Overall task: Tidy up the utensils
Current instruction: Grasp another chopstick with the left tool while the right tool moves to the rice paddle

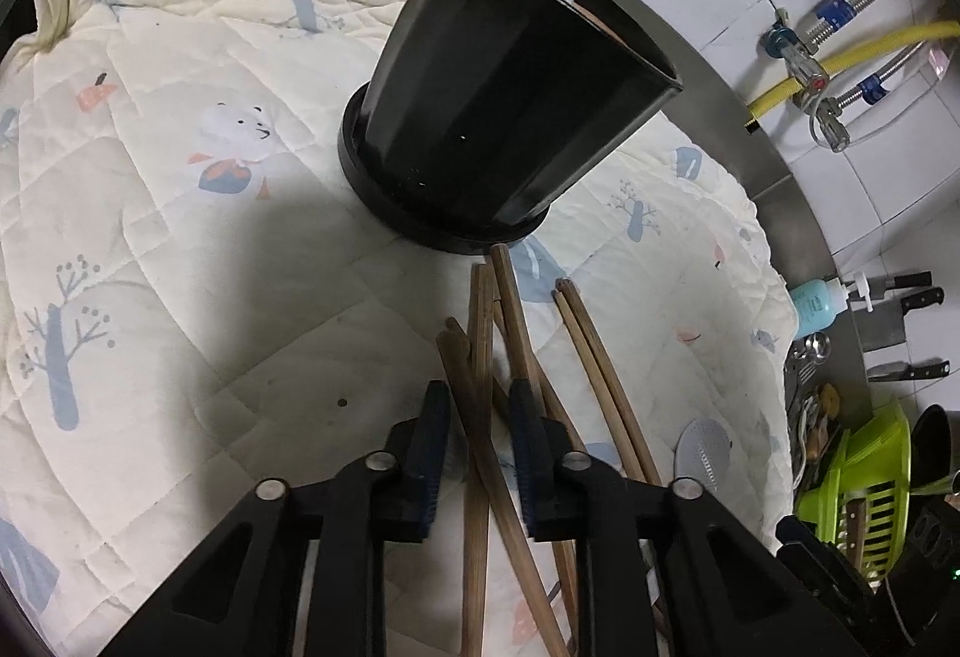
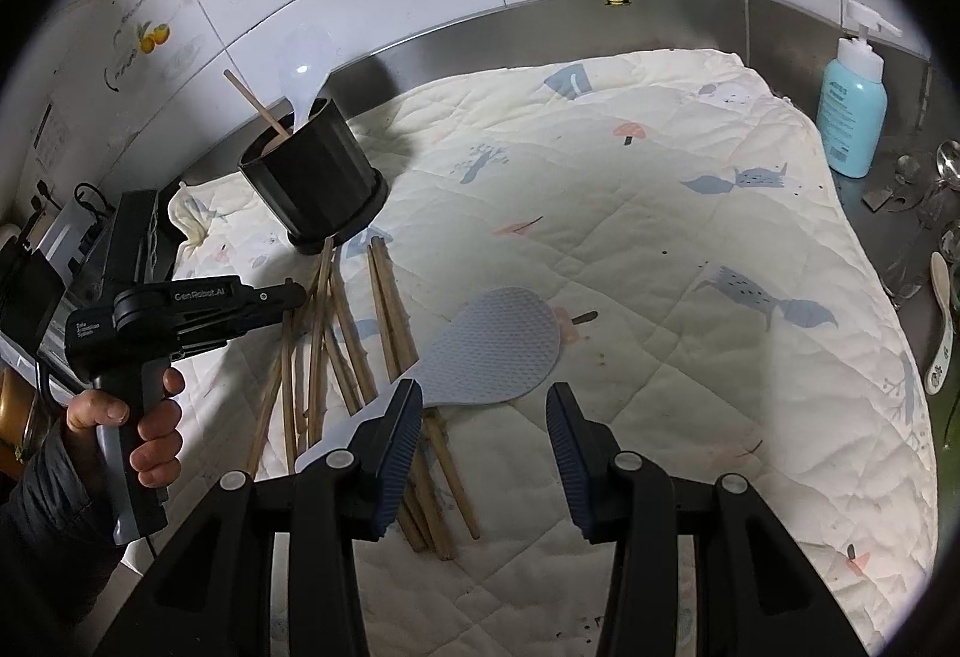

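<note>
Now: left gripper ribbed pads narrowed around slender wooden chopsticks, contact unclear.
Right gripper jaws wide, empty; glossy black tapered holder at 12 o'clock.

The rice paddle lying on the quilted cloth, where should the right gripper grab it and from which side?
Probably the handle, where it narrows from the rice paddle head near the right gripper. Come down from above with the fingers either side. The head lies flat and broad on the cloth, and the handle rests raised across the chopsticks.
</note>
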Action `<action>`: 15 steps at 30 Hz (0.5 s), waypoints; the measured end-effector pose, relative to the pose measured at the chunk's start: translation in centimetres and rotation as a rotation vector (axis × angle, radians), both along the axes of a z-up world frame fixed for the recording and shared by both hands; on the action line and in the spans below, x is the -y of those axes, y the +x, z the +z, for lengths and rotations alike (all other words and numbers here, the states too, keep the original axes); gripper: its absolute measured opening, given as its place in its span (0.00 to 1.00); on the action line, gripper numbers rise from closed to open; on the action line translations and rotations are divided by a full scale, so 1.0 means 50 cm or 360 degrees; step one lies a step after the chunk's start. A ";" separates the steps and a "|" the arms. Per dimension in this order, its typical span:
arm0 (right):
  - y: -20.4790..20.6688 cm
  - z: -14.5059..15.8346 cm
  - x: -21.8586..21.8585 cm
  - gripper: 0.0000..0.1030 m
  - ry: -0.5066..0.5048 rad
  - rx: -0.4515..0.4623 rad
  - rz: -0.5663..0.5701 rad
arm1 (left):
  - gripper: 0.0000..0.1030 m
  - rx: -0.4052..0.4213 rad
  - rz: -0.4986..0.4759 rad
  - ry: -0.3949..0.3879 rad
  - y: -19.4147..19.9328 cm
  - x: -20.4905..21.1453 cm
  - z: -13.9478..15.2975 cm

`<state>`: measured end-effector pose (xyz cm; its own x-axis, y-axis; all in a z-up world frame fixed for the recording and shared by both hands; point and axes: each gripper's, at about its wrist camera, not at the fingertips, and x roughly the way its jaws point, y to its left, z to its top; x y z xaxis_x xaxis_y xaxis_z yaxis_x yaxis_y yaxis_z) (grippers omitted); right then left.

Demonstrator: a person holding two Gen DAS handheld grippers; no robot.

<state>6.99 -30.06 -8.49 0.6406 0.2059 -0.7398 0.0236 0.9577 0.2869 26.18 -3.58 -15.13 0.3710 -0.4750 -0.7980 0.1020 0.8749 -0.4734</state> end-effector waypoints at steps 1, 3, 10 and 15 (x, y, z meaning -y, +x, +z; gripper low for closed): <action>0.001 -0.001 0.000 0.46 0.0000 -0.0002 0.0002 | 0.15 -0.0001 -0.0001 0.0003 0.000 0.001 -0.002; 0.004 -0.003 -0.001 0.46 0.0006 -0.0008 0.0006 | 0.12 -0.0006 -0.0001 -0.0003 0.002 0.000 -0.005; 0.012 -0.016 -0.004 0.46 0.0006 -0.0043 0.0015 | 0.11 0.0051 0.0018 -0.0021 -0.005 -0.011 0.003; 0.022 -0.023 0.000 0.46 0.0040 -0.0077 0.0009 | 0.10 0.0120 0.0040 -0.0067 -0.015 -0.025 0.038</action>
<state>8.06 -30.05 -9.63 0.6032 0.2283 -0.7642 0.0326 0.9503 0.3096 25.45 -2.32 -13.22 0.4413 -0.4975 -0.7468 0.1171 0.8571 -0.5017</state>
